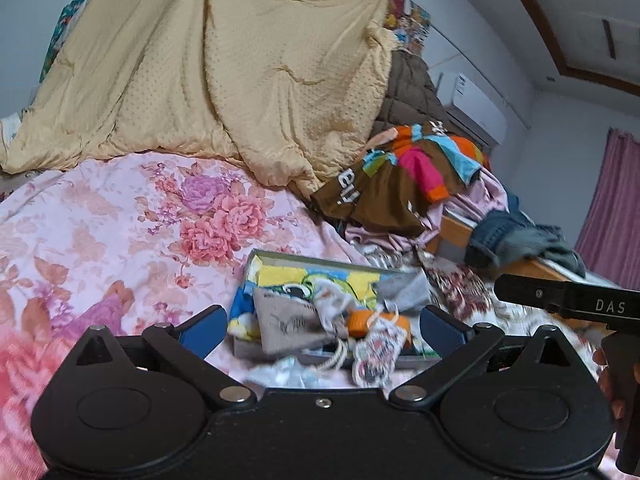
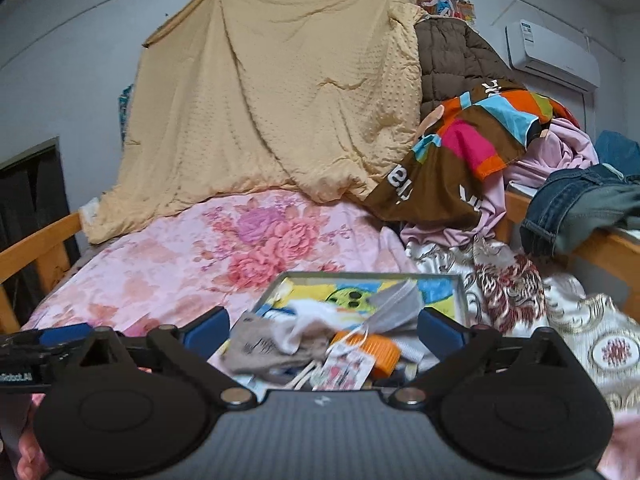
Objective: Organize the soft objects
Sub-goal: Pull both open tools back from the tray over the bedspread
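1. Left gripper (image 1: 320,320) and right gripper (image 2: 322,326): jaws spread wide, nothing held
2. Box (image 2: 460,292) just ahead on the bed (image 2: 160,276), heaped with small soft items: beige pouch (image 1: 284,322), grey mask (image 2: 394,306), printed sachet (image 1: 378,354) drooping over the near rim
3. Likely between picks; next, pinch one loose item

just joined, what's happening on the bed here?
A person holds two tongs over a shallow box of small soft items on the floral bedspread. The left tongs and right tongs are both wide open and hold nothing. The beige pouch, grey mask and patterned drawstring bag lie jumbled in the box.
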The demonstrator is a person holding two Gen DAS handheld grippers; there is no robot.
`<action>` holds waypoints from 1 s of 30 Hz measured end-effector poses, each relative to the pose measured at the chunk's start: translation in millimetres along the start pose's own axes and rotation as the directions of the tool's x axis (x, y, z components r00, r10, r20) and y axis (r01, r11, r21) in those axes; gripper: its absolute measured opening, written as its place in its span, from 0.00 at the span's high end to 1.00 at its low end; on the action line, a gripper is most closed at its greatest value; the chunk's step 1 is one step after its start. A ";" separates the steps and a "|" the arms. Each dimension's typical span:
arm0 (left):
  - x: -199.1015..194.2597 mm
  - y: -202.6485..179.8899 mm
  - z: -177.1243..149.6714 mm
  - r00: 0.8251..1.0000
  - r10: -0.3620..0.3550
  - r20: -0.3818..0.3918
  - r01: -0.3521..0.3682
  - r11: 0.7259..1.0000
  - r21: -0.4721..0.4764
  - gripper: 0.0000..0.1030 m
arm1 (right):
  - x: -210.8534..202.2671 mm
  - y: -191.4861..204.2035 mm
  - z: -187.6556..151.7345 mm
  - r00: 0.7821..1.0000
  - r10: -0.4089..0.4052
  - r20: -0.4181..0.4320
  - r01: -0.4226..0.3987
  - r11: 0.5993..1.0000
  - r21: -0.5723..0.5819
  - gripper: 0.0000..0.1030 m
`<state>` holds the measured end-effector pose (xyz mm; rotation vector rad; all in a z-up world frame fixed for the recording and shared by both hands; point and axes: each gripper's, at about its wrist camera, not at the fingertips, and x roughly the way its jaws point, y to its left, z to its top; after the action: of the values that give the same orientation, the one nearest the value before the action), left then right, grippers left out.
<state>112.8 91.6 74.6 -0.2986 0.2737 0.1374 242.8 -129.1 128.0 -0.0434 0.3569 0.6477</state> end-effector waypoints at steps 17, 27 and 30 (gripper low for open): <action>-45.6 -21.2 -70.6 0.996 0.002 -0.089 0.002 0.999 0.048 0.01 | -85.9 17.0 -87.5 0.995 -0.091 0.029 0.093 0.994 -0.063 0.00; -56.2 -17.9 -73.4 0.992 0.028 -0.121 -0.026 0.999 0.025 0.01 | -92.2 8.8 -113.3 0.992 -0.129 0.006 0.129 0.991 -0.031 0.00; -58.2 -17.0 -71.3 0.992 0.036 -0.123 -0.037 0.999 -0.004 0.01 | -93.1 6.2 -118.0 0.992 -0.127 -0.005 0.127 0.992 -0.018 0.00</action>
<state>42.7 48.0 30.3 -0.3085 0.4009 0.1558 133.5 -196.1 49.3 -0.0840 0.3511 0.5252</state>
